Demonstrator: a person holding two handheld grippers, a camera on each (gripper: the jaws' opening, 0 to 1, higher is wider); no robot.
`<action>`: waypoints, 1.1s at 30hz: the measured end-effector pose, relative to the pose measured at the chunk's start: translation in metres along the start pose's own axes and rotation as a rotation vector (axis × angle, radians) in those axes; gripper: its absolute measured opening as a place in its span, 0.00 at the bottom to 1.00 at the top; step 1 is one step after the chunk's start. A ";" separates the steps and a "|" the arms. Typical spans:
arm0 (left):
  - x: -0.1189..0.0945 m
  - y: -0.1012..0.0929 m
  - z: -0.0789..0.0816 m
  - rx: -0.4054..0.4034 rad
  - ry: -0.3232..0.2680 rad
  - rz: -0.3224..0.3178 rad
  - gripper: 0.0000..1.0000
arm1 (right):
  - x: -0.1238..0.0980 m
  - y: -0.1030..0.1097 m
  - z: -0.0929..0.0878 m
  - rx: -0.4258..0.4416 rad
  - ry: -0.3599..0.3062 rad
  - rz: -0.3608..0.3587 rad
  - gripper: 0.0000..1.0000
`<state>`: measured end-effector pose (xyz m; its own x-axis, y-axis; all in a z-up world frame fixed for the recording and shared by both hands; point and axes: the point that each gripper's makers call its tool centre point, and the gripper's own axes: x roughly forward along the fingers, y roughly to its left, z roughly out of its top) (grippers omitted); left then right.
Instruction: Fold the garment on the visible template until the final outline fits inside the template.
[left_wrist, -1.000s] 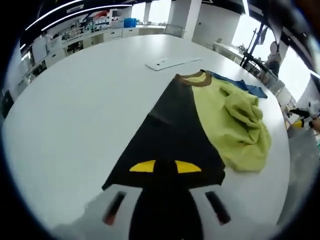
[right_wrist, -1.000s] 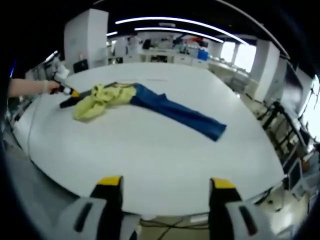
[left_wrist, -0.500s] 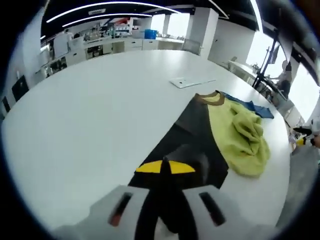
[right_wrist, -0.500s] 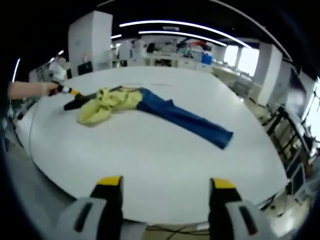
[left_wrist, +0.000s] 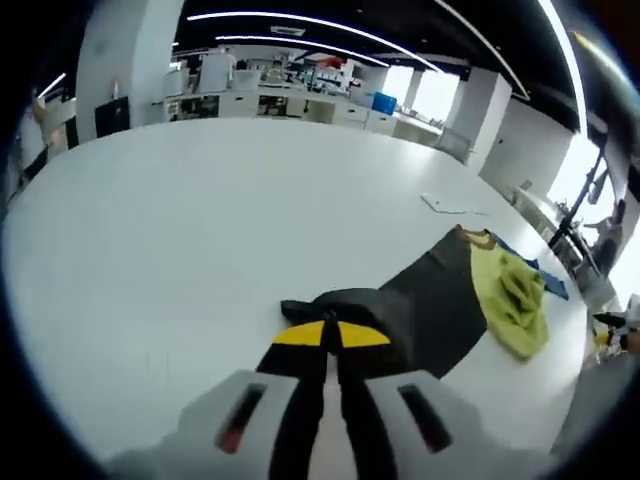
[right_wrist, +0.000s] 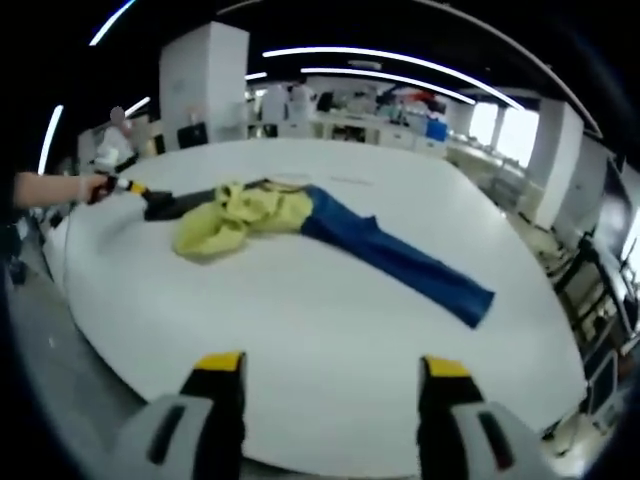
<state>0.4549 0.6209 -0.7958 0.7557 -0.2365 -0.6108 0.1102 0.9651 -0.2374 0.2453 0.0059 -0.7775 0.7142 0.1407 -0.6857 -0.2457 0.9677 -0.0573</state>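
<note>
Garment, soft black-and-yellow cloth, bunches in left tool; right tool gapes wide.

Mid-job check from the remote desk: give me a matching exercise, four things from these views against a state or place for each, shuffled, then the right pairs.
Things:
1. left gripper
2. right gripper
3. blue jeans
4. white flat piece

States or places:
A. lying stretched out on the white table, one end beside the yellow-green shirt
B. jaws closed on the black fabric
C. jaws apart, nothing between them
D. on the table beyond the shirt's brown collar

Pairs: 1-B, 2-C, 3-A, 4-D
</note>
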 end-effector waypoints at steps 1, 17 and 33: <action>-0.003 0.007 -0.005 -0.011 0.003 0.008 0.00 | 0.001 0.001 0.002 -0.004 -0.001 0.005 0.69; -0.037 0.031 -0.049 -0.082 0.031 0.088 0.00 | -0.001 0.008 0.004 -0.017 -0.006 0.017 0.68; -0.049 0.037 -0.064 -0.118 0.028 0.104 0.00 | -0.003 0.012 0.010 -0.034 -0.019 0.025 0.68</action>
<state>0.3805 0.6611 -0.8228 0.7406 -0.1403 -0.6571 -0.0457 0.9652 -0.2576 0.2464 0.0187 -0.7690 0.7194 0.1693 -0.6736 -0.2858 0.9561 -0.0649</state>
